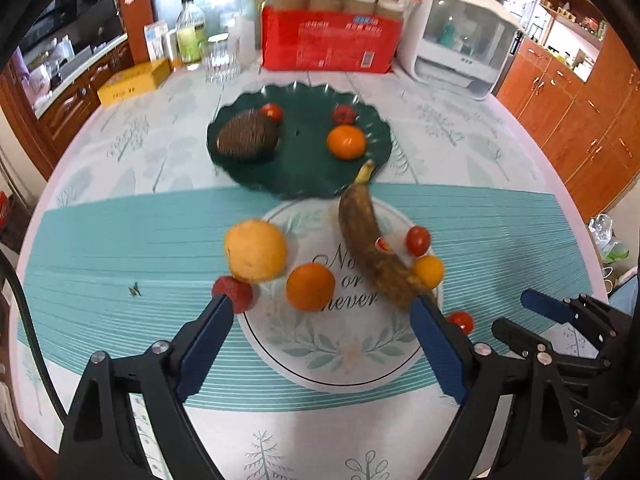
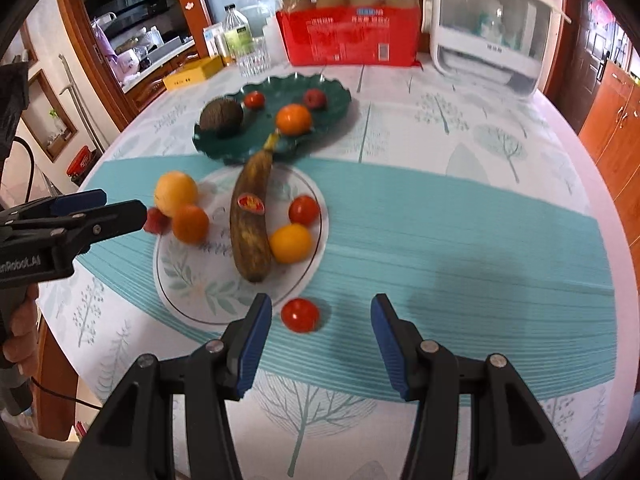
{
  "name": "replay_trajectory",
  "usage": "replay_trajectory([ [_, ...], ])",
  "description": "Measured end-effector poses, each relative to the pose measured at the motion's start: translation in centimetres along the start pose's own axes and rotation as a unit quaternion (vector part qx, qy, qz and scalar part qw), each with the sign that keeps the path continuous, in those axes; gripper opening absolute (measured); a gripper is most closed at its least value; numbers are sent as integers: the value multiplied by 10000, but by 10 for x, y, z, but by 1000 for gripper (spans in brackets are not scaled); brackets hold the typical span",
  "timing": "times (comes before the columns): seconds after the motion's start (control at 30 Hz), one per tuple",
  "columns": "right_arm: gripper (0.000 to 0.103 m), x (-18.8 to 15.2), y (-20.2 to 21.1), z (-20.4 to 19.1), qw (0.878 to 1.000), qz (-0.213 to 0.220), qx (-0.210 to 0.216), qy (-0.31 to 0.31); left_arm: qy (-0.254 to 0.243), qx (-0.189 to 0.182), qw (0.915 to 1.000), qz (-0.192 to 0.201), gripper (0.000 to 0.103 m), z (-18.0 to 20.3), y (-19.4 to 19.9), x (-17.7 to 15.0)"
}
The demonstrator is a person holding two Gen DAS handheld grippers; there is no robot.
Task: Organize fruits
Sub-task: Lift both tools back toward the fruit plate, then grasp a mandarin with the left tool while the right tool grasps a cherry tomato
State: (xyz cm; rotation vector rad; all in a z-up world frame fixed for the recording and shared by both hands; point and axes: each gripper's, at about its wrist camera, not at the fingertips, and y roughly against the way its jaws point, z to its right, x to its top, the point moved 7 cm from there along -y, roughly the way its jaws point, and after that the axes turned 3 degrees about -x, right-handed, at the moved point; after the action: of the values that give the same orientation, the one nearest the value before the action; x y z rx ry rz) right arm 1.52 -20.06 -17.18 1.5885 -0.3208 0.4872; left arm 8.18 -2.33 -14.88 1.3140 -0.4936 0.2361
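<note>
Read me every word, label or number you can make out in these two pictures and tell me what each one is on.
"No... or never", partly hidden by fruit: white round mat.
"...nRobot.AI", cut off at the edge: left gripper body.
Red box: print too blurred to read.
Yellow box: dark characters, unreadable.
Banana sticker: unreadable.
Green-labelled bottle: unreadable.
White appliance: small mark, unreadable.

Open right tongs [image 2: 321, 316] near tomato [image 2: 300, 315]

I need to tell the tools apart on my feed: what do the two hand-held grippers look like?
Both look alike. The left hand-held gripper and the right hand-held gripper have black angular frames, silver pivot bolts and blue ribbed pads on the fingers. The right wrist view shows white lettering on the left one's side, a black cable, and a bare hand on its grip.
</note>
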Motion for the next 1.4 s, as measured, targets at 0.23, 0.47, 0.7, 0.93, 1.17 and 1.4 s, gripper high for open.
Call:
replay_trajectory([
  [0.23,52,-12,-23,-3,9999,-110,85,-22,363,-107,9989,-271,77,-15,-34,-10],
  [0.47,48,-16,-39,-8,9998,-131,13,134,565,-165,9970,-495,66,-21,-60,-12],
  [0.7,36,-13,-48,-19,9991,-111,13,418,707,-215,9952,-637,60,-23,-73,-12],
  [0.93,28,-14,-52,-22,9987,-122,-11,491,854,-276,9935,-695,41,-28,-83,-12],
  [1.17,28,-13,-52,-23,9986,-117,-63,519,954,-319,9926,-673,38,-27,-86,-9],
  [1.4,28,-13,-52,-23,9986,-122,-67,510,1002,-268,9923,-678,38,-26,-87,-6],
])
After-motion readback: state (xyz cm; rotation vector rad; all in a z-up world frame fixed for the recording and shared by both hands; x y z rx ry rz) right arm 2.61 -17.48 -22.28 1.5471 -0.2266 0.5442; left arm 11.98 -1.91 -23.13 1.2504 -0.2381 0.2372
